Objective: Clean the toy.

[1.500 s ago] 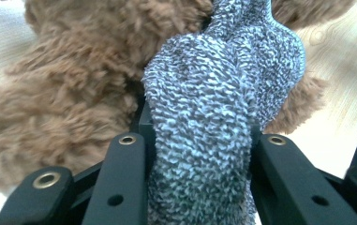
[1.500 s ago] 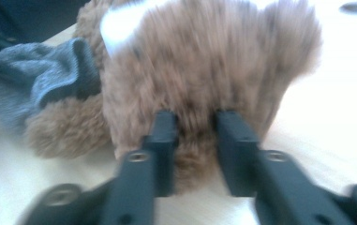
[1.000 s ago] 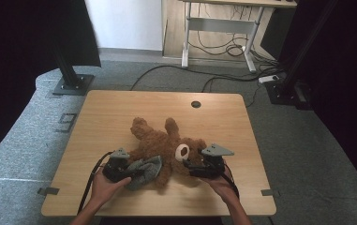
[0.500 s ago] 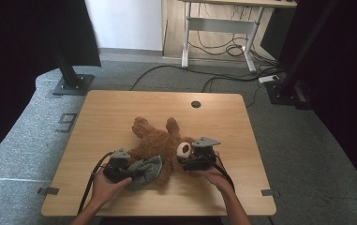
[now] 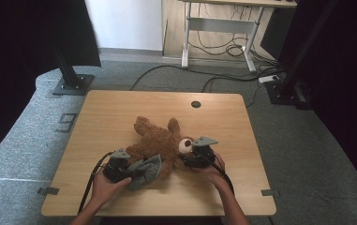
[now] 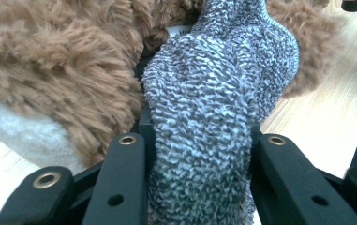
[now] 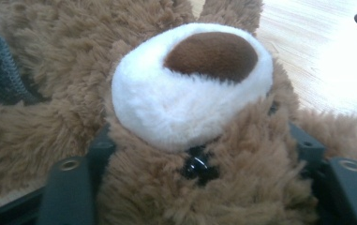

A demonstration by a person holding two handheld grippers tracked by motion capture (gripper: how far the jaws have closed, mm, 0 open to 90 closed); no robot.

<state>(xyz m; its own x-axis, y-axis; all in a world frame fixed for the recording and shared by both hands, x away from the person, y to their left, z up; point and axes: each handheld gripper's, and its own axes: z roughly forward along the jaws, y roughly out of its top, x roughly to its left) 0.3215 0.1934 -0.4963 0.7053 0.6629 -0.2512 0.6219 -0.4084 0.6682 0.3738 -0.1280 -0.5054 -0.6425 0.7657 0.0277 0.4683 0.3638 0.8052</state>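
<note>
Counter [image 5: 120,112]: light wood, with a round cable hole [image 5: 195,104] near the far edge. High view also takes in grey carpet and a white desk frame [image 5: 218,28] behind.

Teddy bear [image 5: 159,143]: brown plush, lying near the front middle of the counter, limbs spread, head toward the person's right. The high view gives the whole layout; the two gripper views give only close-up fur.

Grey sock [image 5: 145,166]: knitted, at the bear's near-left side, against its leg. Left gripper view shows the knit texture and a white label tucked against the fur behind the sock, neither readable from above. It also shows a pale plush paw pad at lower left.

Left tongs [image 5: 131,171]: pinching the grey sock [image 6: 204,140], fabric bunched between both black jaws. Held in the person's left hand [image 5: 102,187].

Right tongs [image 5: 188,159]: at the bear's head. Right gripper view shows the white muzzle with brown nose [image 7: 211,56] and a black bead eye, and the head sitting between the jaws, fur up against both. Jaws have just been closing in. Whether they actually press the head, can't tell. From above the jaws are hidden under the gripper body and the right hand [image 5: 213,171].
</note>
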